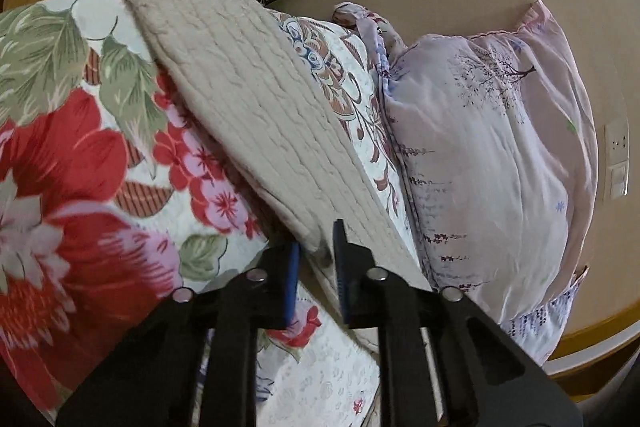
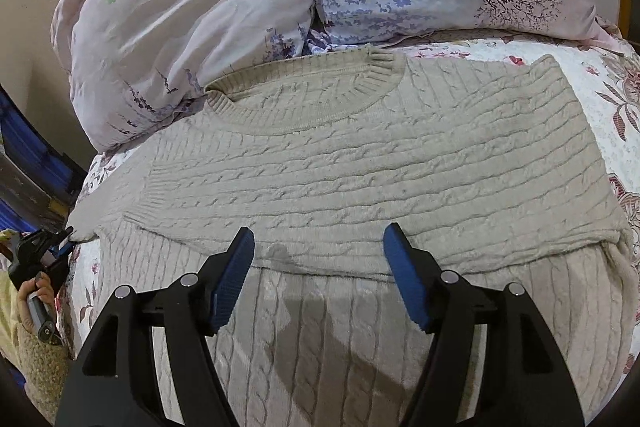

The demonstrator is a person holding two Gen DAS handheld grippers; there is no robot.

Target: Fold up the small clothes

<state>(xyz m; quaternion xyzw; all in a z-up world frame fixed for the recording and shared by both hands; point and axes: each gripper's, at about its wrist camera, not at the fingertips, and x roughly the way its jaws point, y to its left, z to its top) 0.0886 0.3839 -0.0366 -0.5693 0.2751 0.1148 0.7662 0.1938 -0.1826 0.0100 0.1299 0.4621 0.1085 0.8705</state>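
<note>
The beige cable-knit sweater lies flat on the floral bedspread, collar toward the pillows. The left tool is clenched on its left corner; the right tool hovers released over the fold. Lift that corner evenly, keeping edges aligned.

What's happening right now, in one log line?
left gripper: shut on sweater corner | right gripper: open above sweater | sweater: partly folded

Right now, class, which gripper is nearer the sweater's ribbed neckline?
Right. The right gripper hovers open above the sweater body below the neckline; the left gripper pinches a far corner.
</note>
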